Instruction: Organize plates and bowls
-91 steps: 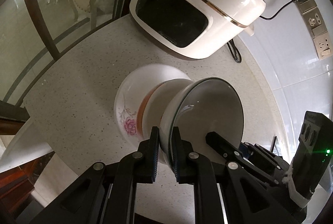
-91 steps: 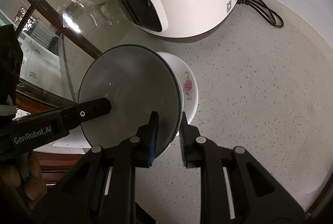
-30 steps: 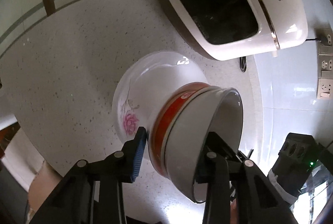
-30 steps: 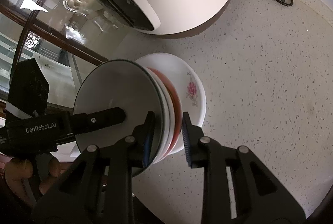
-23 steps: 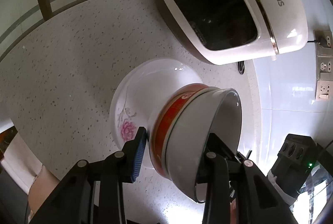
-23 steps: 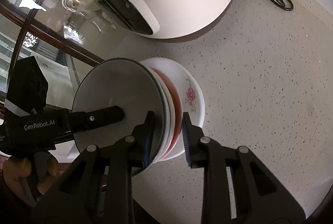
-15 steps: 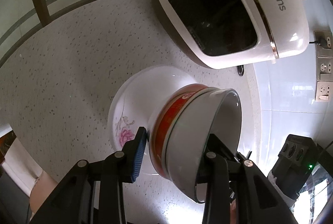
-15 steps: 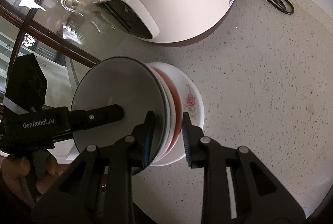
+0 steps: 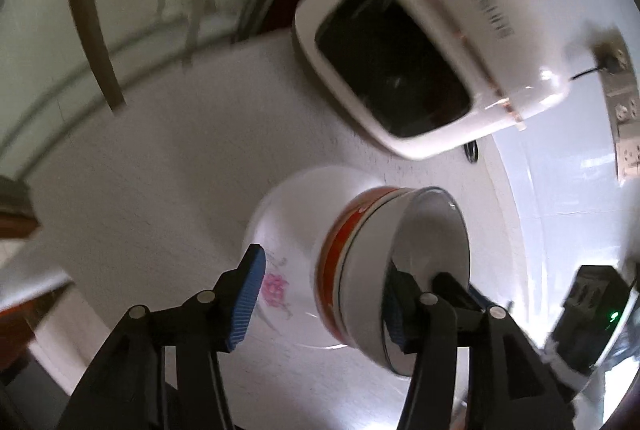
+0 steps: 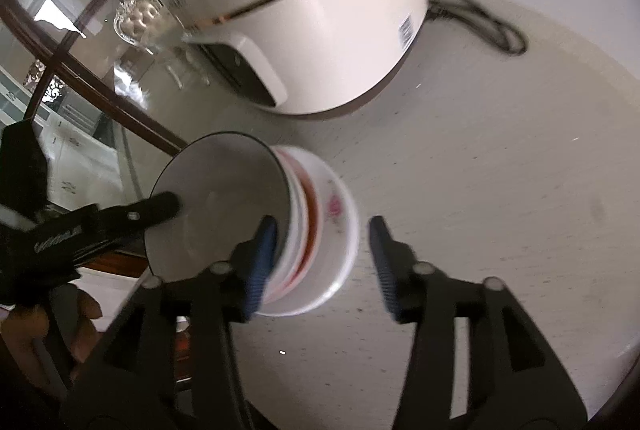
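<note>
Speckled white countertop (image 10: 500,158) carries a cream rice cooker (image 10: 320,10) at upper centre. Below it, mid-frame, a grey-lined bowl (image 10: 216,206) nests in a red-banded bowl (image 9: 340,262) on a flowered plate (image 9: 296,226). Both the left gripper (image 9: 320,294) and right gripper (image 10: 320,262) are spreading, straddling the stack, pads clear.

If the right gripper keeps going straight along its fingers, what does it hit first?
Likely the flowered plate under the stacked bowls: its rim sits between the opening jaws of the right gripper. Depth is unclear; beyond it lies the countertop.
</note>
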Demonstrator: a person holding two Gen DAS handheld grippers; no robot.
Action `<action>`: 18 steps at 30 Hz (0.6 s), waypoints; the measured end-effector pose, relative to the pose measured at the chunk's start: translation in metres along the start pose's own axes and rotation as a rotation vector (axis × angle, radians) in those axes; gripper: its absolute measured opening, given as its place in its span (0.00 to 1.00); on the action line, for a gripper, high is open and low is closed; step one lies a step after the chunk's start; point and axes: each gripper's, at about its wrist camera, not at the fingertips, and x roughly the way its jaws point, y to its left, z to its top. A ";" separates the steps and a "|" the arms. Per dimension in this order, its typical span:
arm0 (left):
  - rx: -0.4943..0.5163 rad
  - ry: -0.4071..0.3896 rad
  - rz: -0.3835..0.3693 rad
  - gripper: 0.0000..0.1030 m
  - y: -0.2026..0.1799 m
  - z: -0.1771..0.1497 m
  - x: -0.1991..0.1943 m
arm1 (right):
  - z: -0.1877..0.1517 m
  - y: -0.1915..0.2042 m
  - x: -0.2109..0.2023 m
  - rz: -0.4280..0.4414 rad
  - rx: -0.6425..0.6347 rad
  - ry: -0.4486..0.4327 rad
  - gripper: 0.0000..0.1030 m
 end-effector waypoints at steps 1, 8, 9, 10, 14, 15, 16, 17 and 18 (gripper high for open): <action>0.028 -0.060 0.030 0.60 -0.004 -0.007 -0.010 | -0.005 -0.002 -0.008 -0.001 -0.011 -0.019 0.57; 0.183 -0.328 0.226 0.70 -0.031 -0.091 -0.050 | -0.039 -0.017 -0.043 -0.004 -0.062 -0.084 0.62; 0.189 -0.345 0.230 0.70 -0.035 -0.101 -0.051 | -0.044 -0.021 -0.046 -0.004 -0.064 -0.092 0.62; 0.193 -0.366 0.239 0.71 -0.037 -0.113 -0.055 | -0.047 -0.023 -0.049 -0.002 -0.068 -0.096 0.64; 0.191 -0.390 0.264 0.83 -0.045 -0.140 -0.057 | -0.063 -0.029 -0.052 -0.008 -0.095 -0.090 0.65; 0.190 -0.386 0.273 0.84 -0.046 -0.146 -0.055 | -0.067 -0.030 -0.053 -0.013 -0.104 -0.088 0.65; 0.196 -0.376 0.287 0.84 -0.049 -0.152 -0.051 | -0.072 -0.032 -0.052 -0.021 -0.119 -0.083 0.65; 0.203 -0.370 0.306 0.86 -0.051 -0.157 -0.048 | -0.076 -0.034 -0.051 -0.026 -0.127 -0.080 0.65; 0.205 -0.363 0.318 0.89 -0.051 -0.160 -0.048 | -0.081 -0.037 -0.049 -0.031 -0.134 -0.075 0.65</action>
